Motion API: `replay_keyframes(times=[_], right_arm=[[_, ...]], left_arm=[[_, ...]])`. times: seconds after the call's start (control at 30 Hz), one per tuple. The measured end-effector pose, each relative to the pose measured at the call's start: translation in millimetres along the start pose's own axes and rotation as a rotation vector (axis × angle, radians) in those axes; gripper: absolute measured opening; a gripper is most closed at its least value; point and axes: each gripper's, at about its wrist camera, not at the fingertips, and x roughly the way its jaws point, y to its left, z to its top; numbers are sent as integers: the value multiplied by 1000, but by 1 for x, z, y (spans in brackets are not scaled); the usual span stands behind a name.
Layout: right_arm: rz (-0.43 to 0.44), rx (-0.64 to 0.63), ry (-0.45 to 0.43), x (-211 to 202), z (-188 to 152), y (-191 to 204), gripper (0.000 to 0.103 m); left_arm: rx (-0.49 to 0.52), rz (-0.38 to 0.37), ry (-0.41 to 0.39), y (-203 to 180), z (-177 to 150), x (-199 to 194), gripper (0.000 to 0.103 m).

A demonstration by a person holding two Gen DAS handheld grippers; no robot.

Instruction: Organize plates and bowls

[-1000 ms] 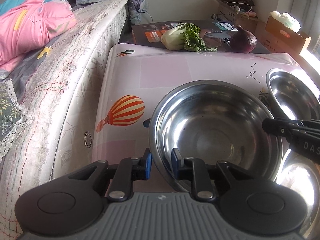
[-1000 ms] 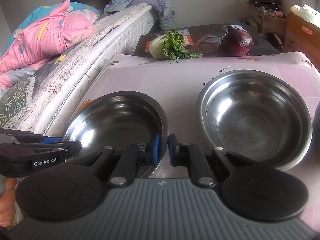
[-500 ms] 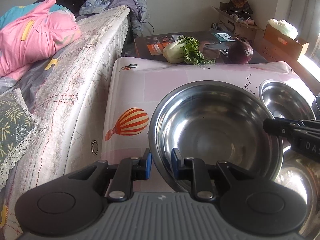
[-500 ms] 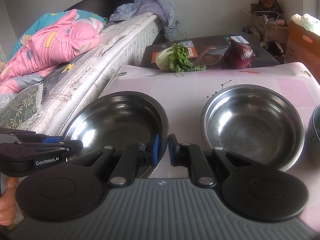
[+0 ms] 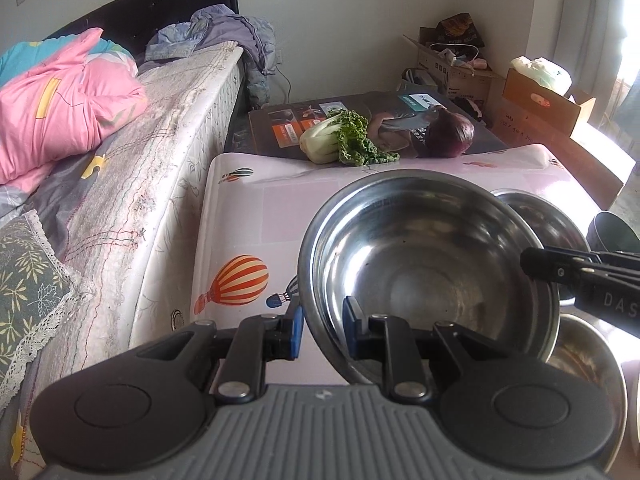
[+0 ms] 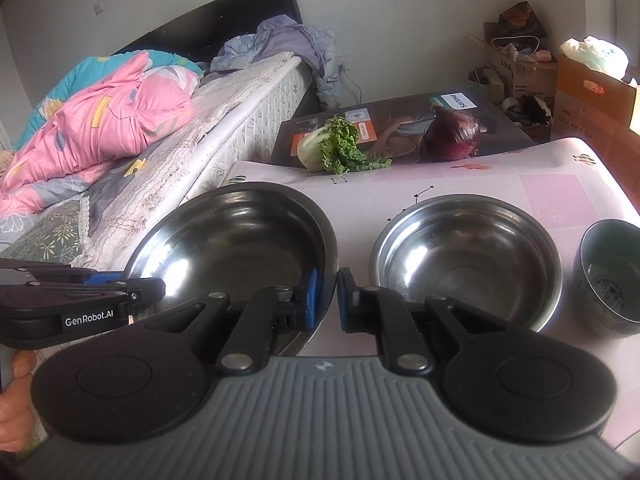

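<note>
A large steel bowl [image 5: 432,264] is held in the air by both grippers. My left gripper [image 5: 322,330] is shut on its near left rim. My right gripper [image 6: 324,300] is shut on its right rim [image 6: 326,248]; the same bowl fills the left of the right wrist view [image 6: 232,236]. A second steel bowl [image 6: 468,264] sits on the pink table [image 6: 500,184], also in the left wrist view [image 5: 548,220]. A third steel bowl [image 5: 588,364] lies below the lifted one. A dark ceramic bowl [image 6: 612,276] stands at the table's right edge.
A bok choy [image 6: 332,148] and a red onion [image 6: 452,136] lie on a dark box [image 6: 400,128] behind the table. A bed with pink bedding [image 5: 68,104] runs along the left. Cardboard boxes [image 6: 592,92] stand at the back right.
Both grippers have lifted the large bowl higher above the table. More of the table and the dark ceramic bowl have come into view.
</note>
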Motion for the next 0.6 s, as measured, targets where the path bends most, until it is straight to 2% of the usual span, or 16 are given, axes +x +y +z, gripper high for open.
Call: replay_keyframes(times=[0.3,0.6], right_arm=[[-53,67,-34,-20,4,-38,10],[-122,171,-24,-21,9,-106,11]], left_arm=[[73,-38,-18,-43,18,4,22],[154,-100,27,-100,44,41,22]])
